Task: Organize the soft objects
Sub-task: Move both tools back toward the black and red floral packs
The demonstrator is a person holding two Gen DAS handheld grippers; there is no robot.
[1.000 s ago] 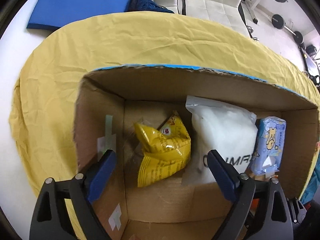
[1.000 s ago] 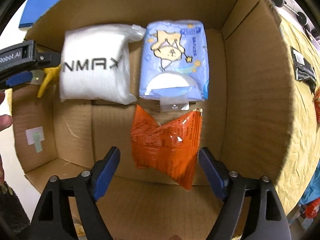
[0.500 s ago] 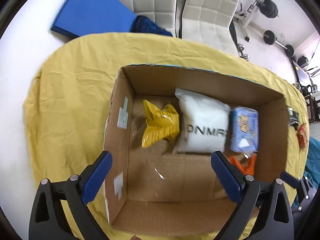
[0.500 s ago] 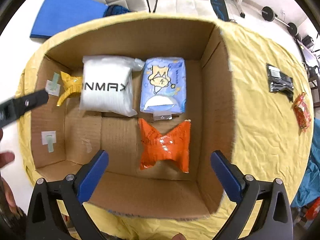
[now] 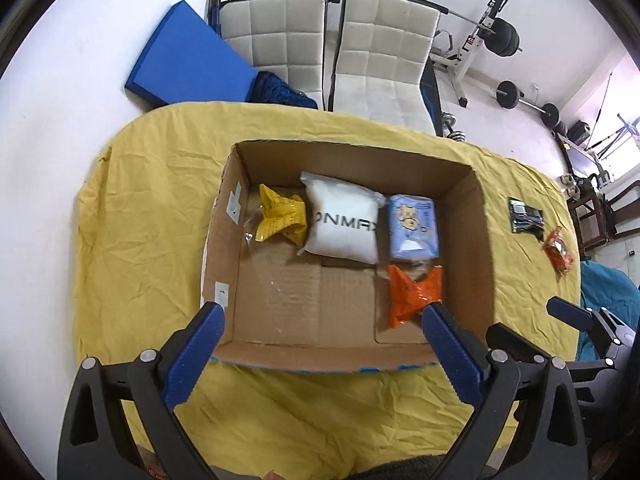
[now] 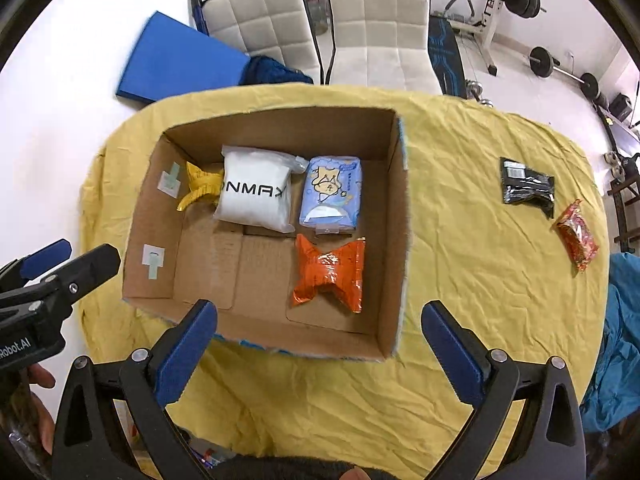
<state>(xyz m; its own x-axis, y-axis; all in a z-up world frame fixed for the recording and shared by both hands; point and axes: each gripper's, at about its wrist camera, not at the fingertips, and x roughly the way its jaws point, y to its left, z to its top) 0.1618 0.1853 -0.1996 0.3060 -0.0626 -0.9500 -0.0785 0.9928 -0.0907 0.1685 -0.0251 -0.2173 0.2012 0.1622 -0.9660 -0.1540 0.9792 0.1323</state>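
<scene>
An open cardboard box stands on the yellow-clothed table. Inside lie a yellow snack bag, a white ONMAX pouch, a blue tissue pack and an orange snack bag. A black packet and a red-orange packet lie on the cloth right of the box. My left gripper and right gripper are open and empty, above the box's near edge.
The yellow cloth covers the table. Two white chairs, a blue mat and gym weights stand beyond the far edge. A teal cloth hangs at the right. The left gripper shows at the right wrist view's left edge.
Both grippers have pulled up and back out of the box, still open. The yellow and orange bags stay where they lay inside it.
</scene>
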